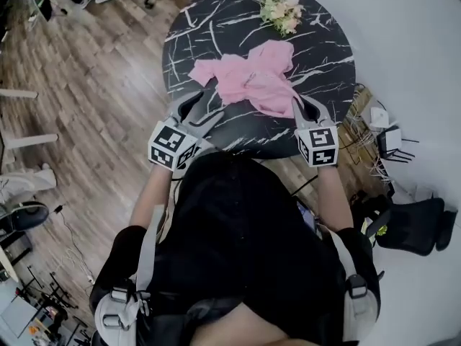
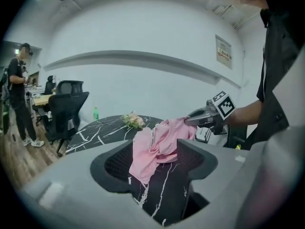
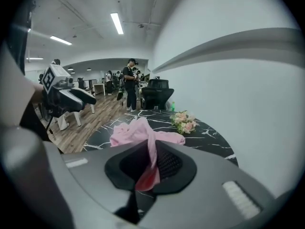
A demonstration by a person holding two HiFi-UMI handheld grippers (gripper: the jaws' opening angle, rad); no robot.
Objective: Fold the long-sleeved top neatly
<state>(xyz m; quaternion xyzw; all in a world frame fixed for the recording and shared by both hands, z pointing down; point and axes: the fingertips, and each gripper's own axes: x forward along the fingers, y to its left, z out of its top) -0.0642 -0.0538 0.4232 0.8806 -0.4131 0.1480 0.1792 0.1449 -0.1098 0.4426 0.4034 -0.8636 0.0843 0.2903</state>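
On the marbled bench (image 1: 209, 27) the pink top (image 1: 253, 78) is pinched by the right tool (image 1: 301, 107), its other end lying just ahead of the wide-open left tool (image 1: 204, 101).

Long-sleeved top (image 1: 253, 81): pink, thin fabric, unfolded, crumpled into a bunched heap. It is laid on the near half of the round black marbled bench (image 1: 216, 20), with one part spread leftward. One edge is pinched and drawn up by the right gripper (image 1: 298, 107).
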